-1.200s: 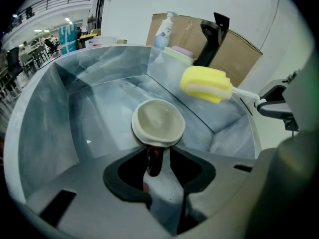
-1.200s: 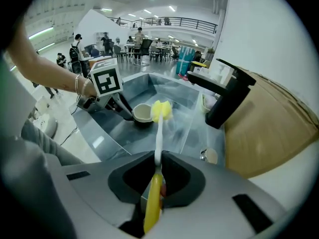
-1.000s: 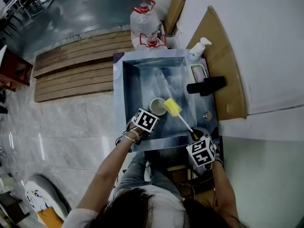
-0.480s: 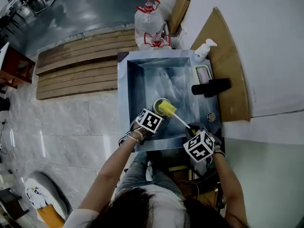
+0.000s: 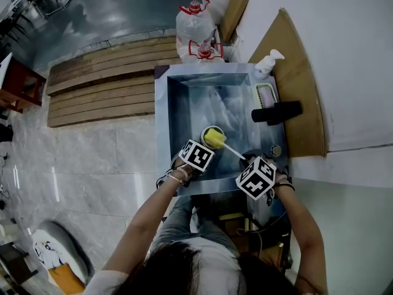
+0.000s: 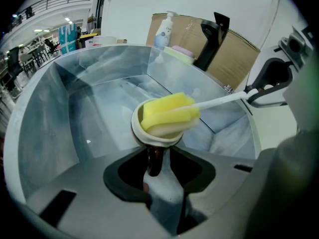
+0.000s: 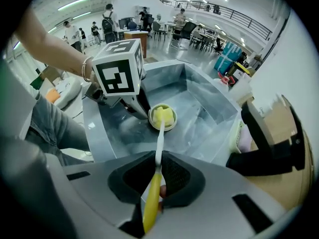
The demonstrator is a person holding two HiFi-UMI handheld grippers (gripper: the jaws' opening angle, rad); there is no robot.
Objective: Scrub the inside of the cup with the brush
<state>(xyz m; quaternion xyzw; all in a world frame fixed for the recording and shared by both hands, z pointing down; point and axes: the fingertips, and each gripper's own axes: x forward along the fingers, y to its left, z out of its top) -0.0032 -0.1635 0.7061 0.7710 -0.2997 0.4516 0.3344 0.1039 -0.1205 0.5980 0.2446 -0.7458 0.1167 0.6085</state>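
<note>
A cup [image 5: 207,132] with a white rim and dark body stands low in the steel sink [image 5: 178,103]. My left gripper [image 5: 201,146] is shut on the cup's handle [image 6: 153,159], which shows between its jaws in the left gripper view. The brush's yellow sponge head [image 5: 215,139] rests in the cup's mouth and sticks up above the rim [image 6: 136,131]. Its white shaft [image 6: 219,101] runs back to my right gripper [image 5: 247,160], which is shut on the yellow grip [image 7: 151,204]. From the right gripper view, the sponge head [image 7: 162,115] fills the cup [image 7: 172,125].
A black faucet [image 5: 276,112] reaches over the sink's right edge, with a soap dish [image 5: 265,95] and a pump bottle [image 5: 268,63] behind it. Cardboard sheets [image 5: 295,72] lean on the wall. Water bottles [image 5: 198,23] stand behind the sink, wooden planks [image 5: 98,91] to its left.
My right gripper has moved left toward the cup and rolled. The sponge head has gone from beside the cup onto its mouth. The left gripper has held the cup nearly still.
</note>
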